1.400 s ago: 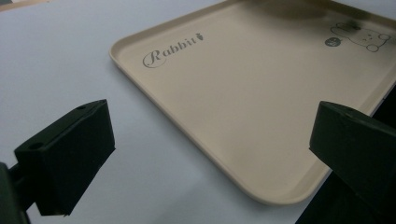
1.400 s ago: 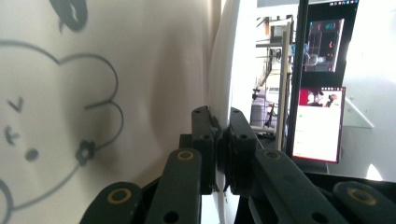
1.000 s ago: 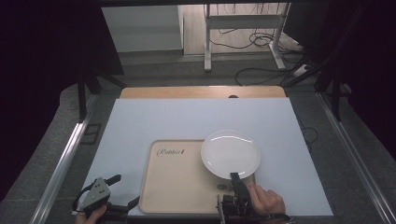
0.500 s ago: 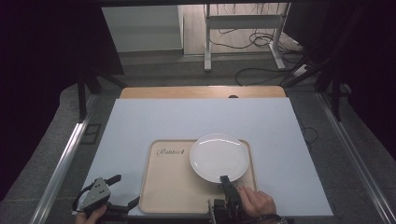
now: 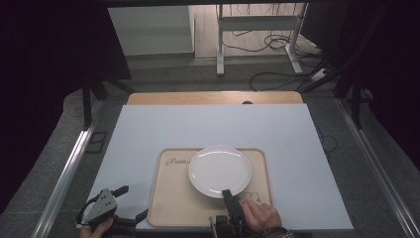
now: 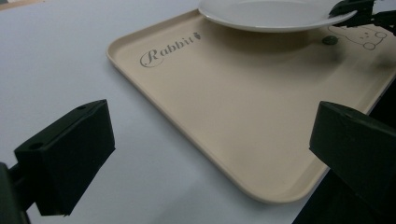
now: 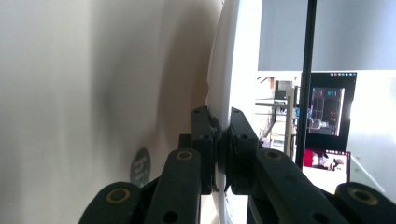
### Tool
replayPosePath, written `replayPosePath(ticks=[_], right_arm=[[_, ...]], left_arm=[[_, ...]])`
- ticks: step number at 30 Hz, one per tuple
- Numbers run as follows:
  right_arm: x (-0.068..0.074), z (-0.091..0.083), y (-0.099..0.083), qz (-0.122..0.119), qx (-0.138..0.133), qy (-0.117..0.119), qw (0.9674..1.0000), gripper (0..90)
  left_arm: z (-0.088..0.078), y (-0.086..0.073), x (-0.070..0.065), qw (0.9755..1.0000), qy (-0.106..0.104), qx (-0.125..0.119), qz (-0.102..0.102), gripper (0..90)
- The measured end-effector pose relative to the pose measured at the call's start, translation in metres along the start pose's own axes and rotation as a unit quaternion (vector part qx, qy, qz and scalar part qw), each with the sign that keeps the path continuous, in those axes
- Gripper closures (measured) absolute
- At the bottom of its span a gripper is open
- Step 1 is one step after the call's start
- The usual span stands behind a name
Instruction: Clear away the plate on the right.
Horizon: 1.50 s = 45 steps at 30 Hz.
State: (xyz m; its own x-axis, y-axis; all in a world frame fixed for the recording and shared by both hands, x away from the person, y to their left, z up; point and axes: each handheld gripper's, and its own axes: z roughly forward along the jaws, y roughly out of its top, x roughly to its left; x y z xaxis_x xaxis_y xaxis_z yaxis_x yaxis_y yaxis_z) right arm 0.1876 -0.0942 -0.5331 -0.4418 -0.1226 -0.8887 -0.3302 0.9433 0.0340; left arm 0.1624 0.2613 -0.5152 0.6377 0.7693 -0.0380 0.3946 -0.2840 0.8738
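Between our fingers: the right gripper (image 5: pixel 229 194) pinches the white plate (image 5: pixel 219 170) by its near rim, above the beige tray (image 5: pixel 174 198).
Left gripper (image 6: pixel 205 154): jaws wide, nothing held, just off the tray's corner.
Risk: we judge the thin rim could slip and the plate drop.
Around: bare white table (image 5: pixel 148 129); nothing blocks us.

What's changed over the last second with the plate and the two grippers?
The right gripper, clamped on the white plate's near rim, has carried it left, from overhanging the tray's right edge to over the tray. The left gripper stayed put at the tray's left corner, jaws open.
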Motion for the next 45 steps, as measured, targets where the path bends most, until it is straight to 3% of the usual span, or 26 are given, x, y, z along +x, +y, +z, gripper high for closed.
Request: replayPosePath(ticks=[2,10,12,13,23,26,27,33,36,40,45], right_arm=[[0.001,0.003,0.002,-0.002,-0.017,0.000,0.9999,83.8],[0.007,0.007,0.013,-0.008,-0.029,0.010,0.9995,83.8],[0.007,0.006,0.016,-0.019,-0.020,0.009,0.9996,83.8],[0.008,0.008,0.016,-0.014,-0.033,0.008,0.9993,83.8],[0.011,0.010,0.020,-0.012,-0.038,0.016,0.9991,84.4],[0.012,0.009,0.020,-0.016,-0.025,0.021,0.9993,84.7],[0.013,0.011,0.019,-0.009,-0.036,0.026,0.9990,84.8],[0.016,0.013,0.019,0.000,-0.037,0.047,0.9982,85.2],[0.016,0.014,0.019,-0.011,-0.036,0.054,0.9978,84.5],[0.018,0.015,0.018,-0.006,-0.031,0.067,0.9973,83.2],[0.018,0.015,0.018,0.003,-0.035,0.069,0.9970,82.8]], left_arm=[[0.000,0.000,0.000,1.0000,0.000,0.000,0.000,0.0],[0.000,0.000,0.000,1.0000,-0.001,0.000,0.001,0.0],[0.000,0.000,0.000,1.0000,-0.002,0.000,0.002,0.0],[0.000,0.000,0.000,1.0000,-0.002,0.001,0.002,0.0],[0.000,0.000,0.000,1.0000,-0.003,0.001,0.002,0.0],[0.000,0.000,0.000,1.0000,-0.004,0.001,0.003,0.0],[0.000,0.000,0.000,1.0000,-0.004,0.001,0.003,0.0],[0.000,0.000,0.000,1.0000,-0.006,0.002,0.004,0.0],[0.000,0.000,0.000,1.0000,-0.006,0.002,0.004,0.0],[0.000,0.000,0.000,1.0000,-0.007,0.003,0.004,0.0],[0.000,0.000,0.000,1.0000,-0.008,0.004,0.005,0.0]])
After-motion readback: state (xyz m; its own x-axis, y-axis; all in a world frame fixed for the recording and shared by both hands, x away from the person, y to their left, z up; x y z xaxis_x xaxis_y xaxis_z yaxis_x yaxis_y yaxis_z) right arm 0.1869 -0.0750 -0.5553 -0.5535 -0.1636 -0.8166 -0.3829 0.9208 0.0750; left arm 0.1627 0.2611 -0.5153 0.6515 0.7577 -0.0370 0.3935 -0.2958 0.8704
